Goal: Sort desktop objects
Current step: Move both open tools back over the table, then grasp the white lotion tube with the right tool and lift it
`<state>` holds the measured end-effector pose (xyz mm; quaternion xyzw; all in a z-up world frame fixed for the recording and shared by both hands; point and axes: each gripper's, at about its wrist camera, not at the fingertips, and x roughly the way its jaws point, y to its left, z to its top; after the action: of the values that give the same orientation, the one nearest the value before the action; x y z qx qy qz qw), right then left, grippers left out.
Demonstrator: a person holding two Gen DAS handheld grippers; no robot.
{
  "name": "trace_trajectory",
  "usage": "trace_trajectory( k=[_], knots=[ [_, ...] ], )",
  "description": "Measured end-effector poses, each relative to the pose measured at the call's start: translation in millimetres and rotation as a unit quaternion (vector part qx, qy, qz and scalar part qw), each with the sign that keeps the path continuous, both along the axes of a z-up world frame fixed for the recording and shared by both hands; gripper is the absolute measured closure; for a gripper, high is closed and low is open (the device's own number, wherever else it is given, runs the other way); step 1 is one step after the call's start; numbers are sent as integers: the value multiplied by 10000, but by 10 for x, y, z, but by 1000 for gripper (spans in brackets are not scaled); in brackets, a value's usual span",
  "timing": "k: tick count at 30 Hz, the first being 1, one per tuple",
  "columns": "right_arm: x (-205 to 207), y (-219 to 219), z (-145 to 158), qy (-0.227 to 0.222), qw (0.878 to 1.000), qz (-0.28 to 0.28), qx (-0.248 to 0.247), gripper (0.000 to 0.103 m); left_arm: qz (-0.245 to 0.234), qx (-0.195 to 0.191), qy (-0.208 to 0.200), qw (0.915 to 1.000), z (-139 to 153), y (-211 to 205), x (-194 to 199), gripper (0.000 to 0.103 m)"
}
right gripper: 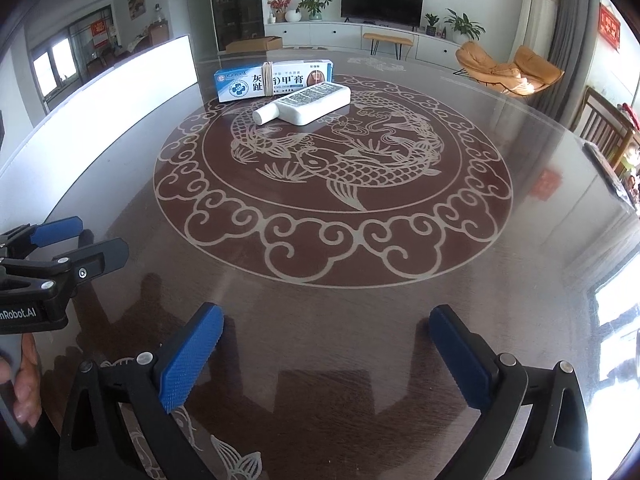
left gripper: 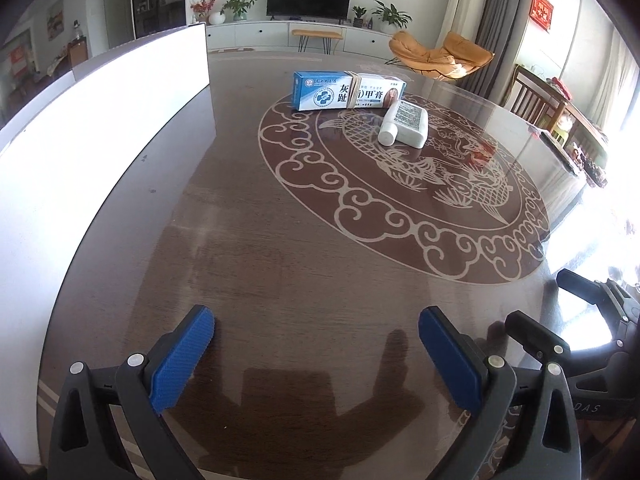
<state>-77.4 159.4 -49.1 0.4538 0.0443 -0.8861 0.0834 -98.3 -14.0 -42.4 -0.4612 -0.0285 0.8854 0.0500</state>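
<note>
Your left tongs [left gripper: 316, 336] hang low over the near part of the dark counter [left gripper: 280, 248], spread wide with nothing between the blue pads [left gripper: 182, 360]. Your right tongs [right gripper: 326, 336] are the same: wide apart, empty, low over the near counter.

Take the round fish medallion [right gripper: 332, 184] inlaid in the counter as your landmark. The box [right gripper: 274, 80], blue and white with a rubber band around its middle, lies flat on the medallion's far rim. The white bottle [right gripper: 308, 102] lies on its side just inside that far rim, on the near side of the box; its far end is close against the box, though you cannot tell whether they touch. Its cap points left and toward you, over the fish's tail scrollwork. In the left wrist view the box [left gripper: 348, 90] and bottle [left gripper: 404, 122] sit the same way, on the medallion's [left gripper: 400, 192] far side.

Both tongs are on the near side of the medallion, well apart from the box and bottle. In the right wrist view your left tongs [right gripper: 80, 240] show at the left edge, just off the medallion's near-left rim. In the left wrist view your right tongs [left gripper: 548, 304] show at the right, by the near-right rim.

A white board [left gripper: 100, 120] stands along the counter's left edge, left of the medallion.
</note>
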Motion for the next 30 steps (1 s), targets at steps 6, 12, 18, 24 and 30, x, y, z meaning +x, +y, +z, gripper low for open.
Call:
trace_trajectory(
  k=[6, 12, 18, 24, 30],
  knots=[
    [-41, -16, 9, -27, 10000, -70, 22, 0, 352, -40, 40, 9994, 0, -113, 21, 0],
    [-343, -43, 11, -45, 9998, -169, 24, 0, 324, -502, -39, 9982, -34, -10, -12, 0],
    [-1070, -196, 15, -177, 9988, -449, 30, 0, 369, -391, -9, 9986, -22, -50, -15, 0],
    [-1694, -516, 50, -333, 9991, -31, -258, 0, 494, -309, 17, 9983, -14, -97, -27, 0],
    [-2041, -663, 50, -271, 9979, -466, -361, 0, 549, -357, 0, 9979, -16, -96, -52, 0]
  ],
)
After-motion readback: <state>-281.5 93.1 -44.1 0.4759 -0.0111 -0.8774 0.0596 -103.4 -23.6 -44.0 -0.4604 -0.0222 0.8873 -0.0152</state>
